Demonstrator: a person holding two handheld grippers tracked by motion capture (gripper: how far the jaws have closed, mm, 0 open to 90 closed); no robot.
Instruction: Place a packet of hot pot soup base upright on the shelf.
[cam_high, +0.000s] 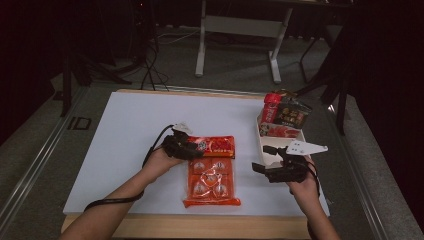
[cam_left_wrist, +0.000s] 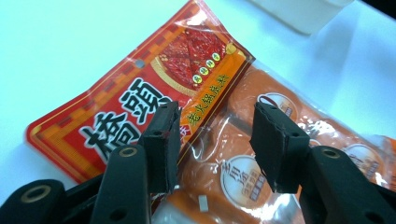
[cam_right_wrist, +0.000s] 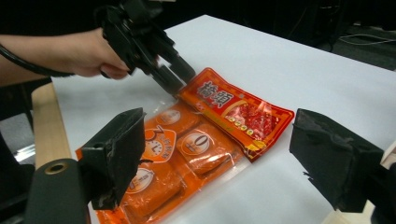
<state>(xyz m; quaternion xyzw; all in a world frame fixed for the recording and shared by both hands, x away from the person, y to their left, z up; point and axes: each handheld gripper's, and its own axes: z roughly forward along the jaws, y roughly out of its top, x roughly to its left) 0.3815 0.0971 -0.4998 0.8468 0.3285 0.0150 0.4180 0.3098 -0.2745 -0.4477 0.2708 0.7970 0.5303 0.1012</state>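
**Claws apart over two packets**

The left claw (cam_left_wrist: 215, 140) stands part open above the red packet (cam_high: 216, 145), which overlaps the orange packet (cam_high: 211, 181) on the white surface (cam_high: 130, 135). The right claw (cam_right_wrist: 219, 158) gapes wide, holding nothing, near a tray (cam_high: 270, 145).

Two grippers up: left gripper (cam_high: 192, 148), right gripper (cam_high: 261, 160). Two packets just under the left one, a red packet (cam_high: 216, 145) and an orange packet (cam_high: 211, 181). One white tray (cam_high: 265, 147) just beyond the right one, snack packs inside, count unclear.
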